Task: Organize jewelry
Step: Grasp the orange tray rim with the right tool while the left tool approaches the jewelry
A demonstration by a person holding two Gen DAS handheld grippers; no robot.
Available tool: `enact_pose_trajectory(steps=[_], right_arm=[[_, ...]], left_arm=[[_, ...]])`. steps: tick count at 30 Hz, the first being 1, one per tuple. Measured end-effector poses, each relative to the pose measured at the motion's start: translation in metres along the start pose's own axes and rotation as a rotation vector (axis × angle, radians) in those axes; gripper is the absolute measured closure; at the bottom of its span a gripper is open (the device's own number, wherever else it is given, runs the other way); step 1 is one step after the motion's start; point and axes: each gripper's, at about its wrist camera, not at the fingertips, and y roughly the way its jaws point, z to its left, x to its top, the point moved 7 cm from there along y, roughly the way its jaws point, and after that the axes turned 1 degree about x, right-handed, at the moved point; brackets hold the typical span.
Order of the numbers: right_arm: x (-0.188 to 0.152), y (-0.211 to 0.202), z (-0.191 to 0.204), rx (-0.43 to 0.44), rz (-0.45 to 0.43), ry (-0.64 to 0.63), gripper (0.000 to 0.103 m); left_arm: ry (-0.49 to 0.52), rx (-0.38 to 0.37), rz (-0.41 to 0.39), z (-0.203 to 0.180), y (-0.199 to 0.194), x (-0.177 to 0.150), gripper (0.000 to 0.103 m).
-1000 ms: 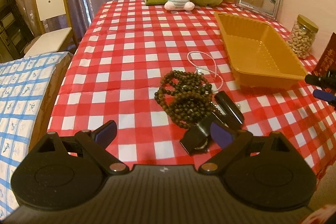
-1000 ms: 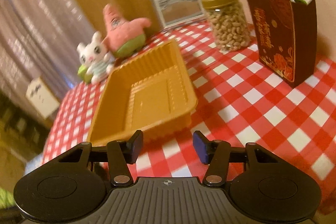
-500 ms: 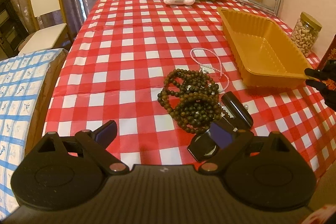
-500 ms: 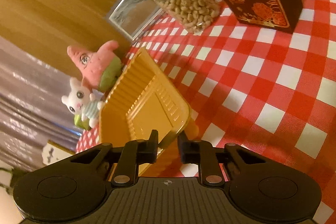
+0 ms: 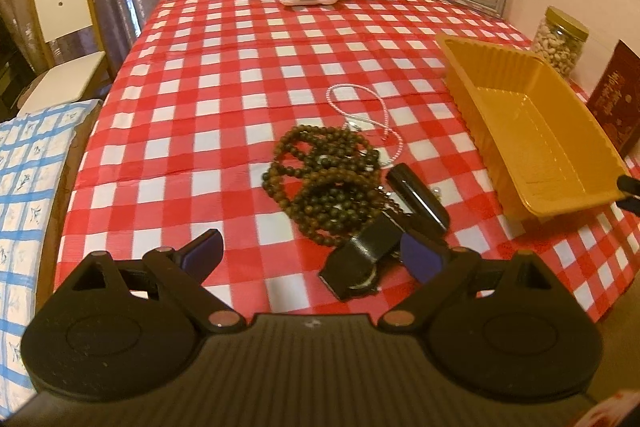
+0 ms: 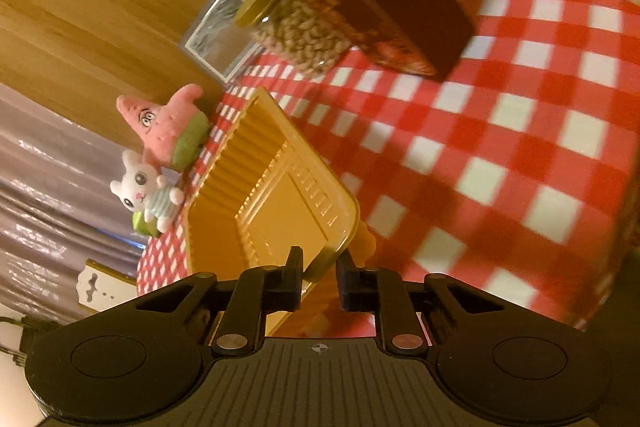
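Beads (image 5: 332, 183) lay heaped on the checked tablecloth (image 5: 224, 99) ahead of the wide-open left gripper (image 5: 310, 253), while the right gripper (image 6: 318, 277) pinched the near rim of the yellow tray (image 6: 256, 195) beside them.

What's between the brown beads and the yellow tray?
A black tube beside the brown beads, then bare checked cloth up to the yellow tray, seen in the left wrist view.

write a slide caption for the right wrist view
Right gripper clamped on the near corner of the empty yellow ribbed plastic tray, lifting it off the red-and-white checked tablecloth.
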Motion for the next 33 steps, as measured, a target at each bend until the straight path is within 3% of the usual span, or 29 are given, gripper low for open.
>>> enact_pose_trajectory(steps=[2,7,10,14,22,24,28,33], right_arm=[[-0.003,-0.007,-0.003,-0.012,-0.019,-0.036,0.083],[-0.01,-0.02,0.0,-0.095,-0.131,-0.185,0.057],[-0.015,-0.018,0.003,-0.119,-0.211,-0.284,0.057],[-0.015,-0.006,0.004,-0.129,-0.305,-0.315,0.057],[-0.011,0.027,-0.004,-0.156,-0.338,-0.328,0.057],[-0.009,0.031,-0.003,-0.163,-0.345,-0.338,0.06],[-0.008,0.036,0.003,-0.163,-0.337,-0.392,0.089],[-0.01,0.035,0.008,-0.171,-0.326,-0.445,0.091]], left_arm=[[0.006,-0.005,0.001,-0.004,-0.001,-0.001,0.008],[0.005,-0.006,0.001,-0.007,-0.001,-0.004,0.008],[-0.001,-0.004,0.003,-0.006,0.0,-0.007,0.008],[0.0,-0.001,0.005,-0.006,0.002,-0.008,0.008],[0.002,-0.002,-0.005,-0.006,0.008,-0.006,0.008],[-0.002,-0.005,-0.003,-0.005,0.01,-0.007,0.008],[-0.012,-0.012,0.005,-0.003,0.013,-0.009,0.008],[-0.017,-0.014,0.009,-0.002,0.013,-0.012,0.011]])
